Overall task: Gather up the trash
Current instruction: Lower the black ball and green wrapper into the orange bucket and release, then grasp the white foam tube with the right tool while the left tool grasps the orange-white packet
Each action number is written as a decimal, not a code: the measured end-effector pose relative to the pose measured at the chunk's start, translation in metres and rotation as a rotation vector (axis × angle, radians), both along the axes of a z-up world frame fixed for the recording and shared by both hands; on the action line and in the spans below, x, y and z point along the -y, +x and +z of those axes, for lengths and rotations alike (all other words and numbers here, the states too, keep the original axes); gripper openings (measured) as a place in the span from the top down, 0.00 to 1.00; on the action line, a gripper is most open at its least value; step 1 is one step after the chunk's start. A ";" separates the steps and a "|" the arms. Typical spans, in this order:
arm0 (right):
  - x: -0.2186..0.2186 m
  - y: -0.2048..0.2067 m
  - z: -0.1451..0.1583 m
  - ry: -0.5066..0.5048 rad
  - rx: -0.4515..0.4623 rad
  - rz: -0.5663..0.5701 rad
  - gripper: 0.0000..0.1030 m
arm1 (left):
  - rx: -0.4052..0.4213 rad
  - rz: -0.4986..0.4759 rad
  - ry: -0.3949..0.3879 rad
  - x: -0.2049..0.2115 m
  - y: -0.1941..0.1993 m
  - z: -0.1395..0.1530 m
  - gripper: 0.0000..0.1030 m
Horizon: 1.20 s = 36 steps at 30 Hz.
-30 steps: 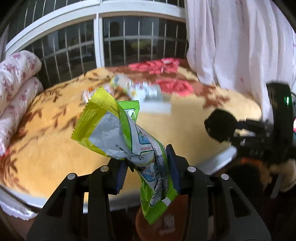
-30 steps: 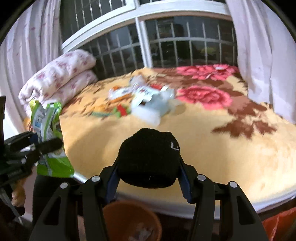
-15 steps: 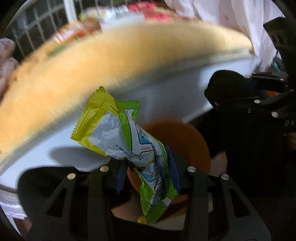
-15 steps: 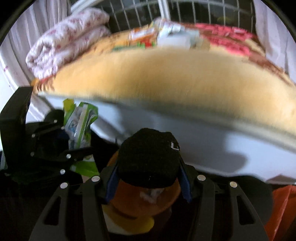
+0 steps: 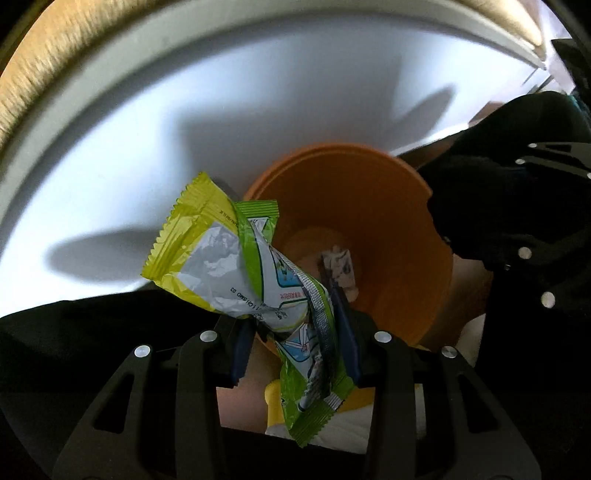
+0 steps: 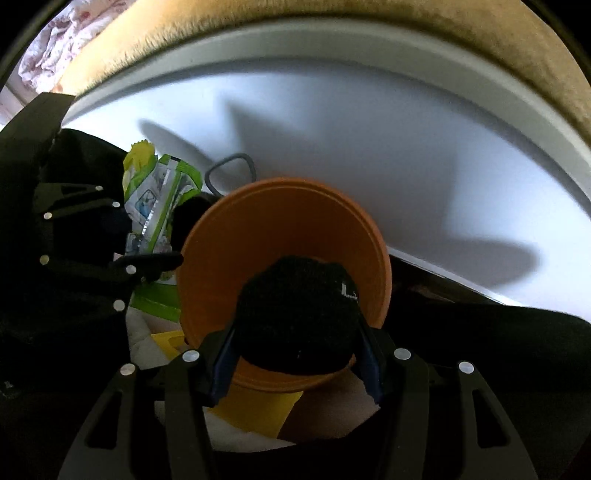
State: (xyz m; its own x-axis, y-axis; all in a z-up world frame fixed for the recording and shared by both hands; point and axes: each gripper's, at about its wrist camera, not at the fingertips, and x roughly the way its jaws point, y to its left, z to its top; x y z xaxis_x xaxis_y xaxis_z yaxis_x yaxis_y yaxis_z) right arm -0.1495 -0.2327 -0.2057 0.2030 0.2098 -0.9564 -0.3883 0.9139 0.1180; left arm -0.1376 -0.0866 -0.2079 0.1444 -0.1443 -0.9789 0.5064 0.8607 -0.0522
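1. While the left gripper stays pinched shut on the green snack wrapper, it hangs at the near-left edge of the orange bin, with the wrapper's top corner out over the bin's left rim and its tail dangling below the fingers. My judgement: shift the grip a little further in over the mouth before letting go, since the crinkled film is light and could drift outside the rim.
2. Inside the bin lies one small pale scrap of wrapper, so the opening is the right target.
3. At the right, the right gripper is clamped on a black fabric bundle, held low over the bin's near rim. It looks heavy enough to fall straight; opening the jaws wide should be enough, as long as the two tools do not collide above the mouth.
4. Behind the bin rises the white side panel of a bed, topped by a fuzzy yellow blanket; a yellow object sits on the floor below.
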 end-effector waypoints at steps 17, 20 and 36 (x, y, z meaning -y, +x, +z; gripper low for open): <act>0.024 0.007 0.004 -0.025 0.007 -0.074 0.20 | -0.054 0.042 0.036 -0.016 0.003 -0.025 0.27; 0.026 0.003 0.017 -0.013 0.037 -0.069 0.20 | -0.035 0.046 -0.007 -0.016 0.003 -0.009 0.27; 0.021 0.091 0.193 0.103 0.460 0.092 0.19 | 0.344 0.104 -0.194 -0.049 0.006 0.147 0.26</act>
